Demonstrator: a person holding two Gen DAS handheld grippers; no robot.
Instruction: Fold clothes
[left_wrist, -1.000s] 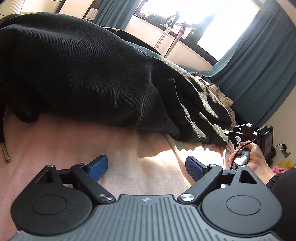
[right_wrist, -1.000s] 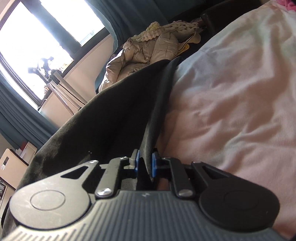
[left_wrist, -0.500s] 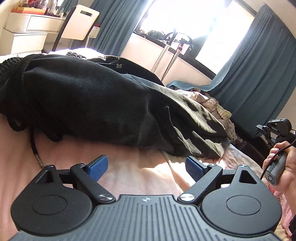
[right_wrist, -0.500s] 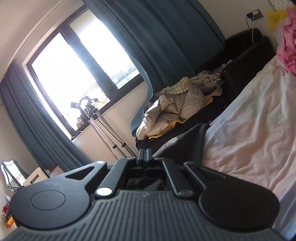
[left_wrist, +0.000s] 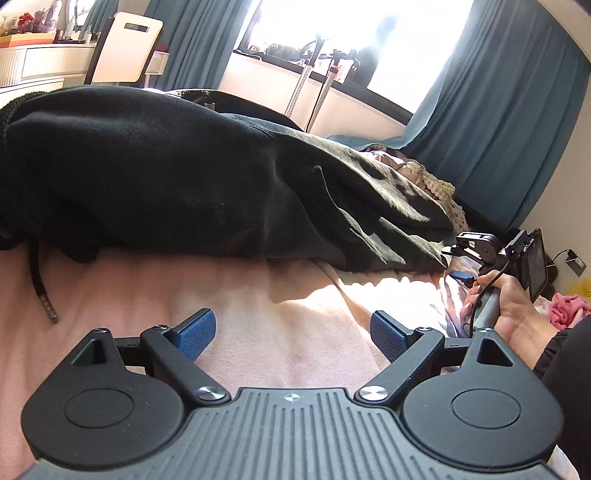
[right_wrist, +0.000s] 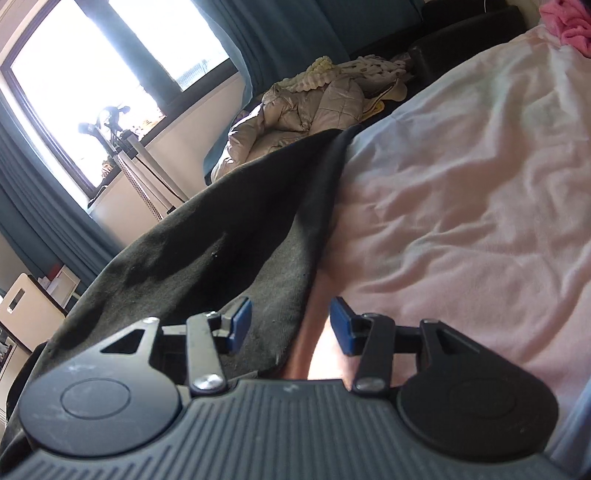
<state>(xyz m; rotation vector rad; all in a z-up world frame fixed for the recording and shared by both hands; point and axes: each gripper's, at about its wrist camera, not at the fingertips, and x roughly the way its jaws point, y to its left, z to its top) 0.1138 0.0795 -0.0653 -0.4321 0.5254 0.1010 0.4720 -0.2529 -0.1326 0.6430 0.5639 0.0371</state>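
A dark garment (left_wrist: 166, 177) lies in a long heap across a bed covered with a pale pink blanket (left_wrist: 258, 306). In the left wrist view its folded edge runs from the left side toward the far right, and a black drawcord (left_wrist: 40, 284) with a metal tip trails from its left end onto the blanket.

The left hand-held gripper (left_wrist: 291, 332) hovers over bare blanket just in front of the garment, its blue pads spread wide with nothing between them.

The right hand-held gripper (right_wrist: 290, 328) is at the garment's other end, jaws opening. The hem corner of the dark cloth (right_wrist: 273, 314) lies between the pads, nearer the left one, but neither pad presses on it. In the left wrist view the person's right hand (left_wrist: 509, 299) holds that gripper's handle at the garment's right end.

Beyond the bed a beige quilted jacket (right_wrist: 303, 107) lies crumpled below teal curtains (left_wrist: 509, 110), and a pink cloth (right_wrist: 569, 22) sits at the far corner
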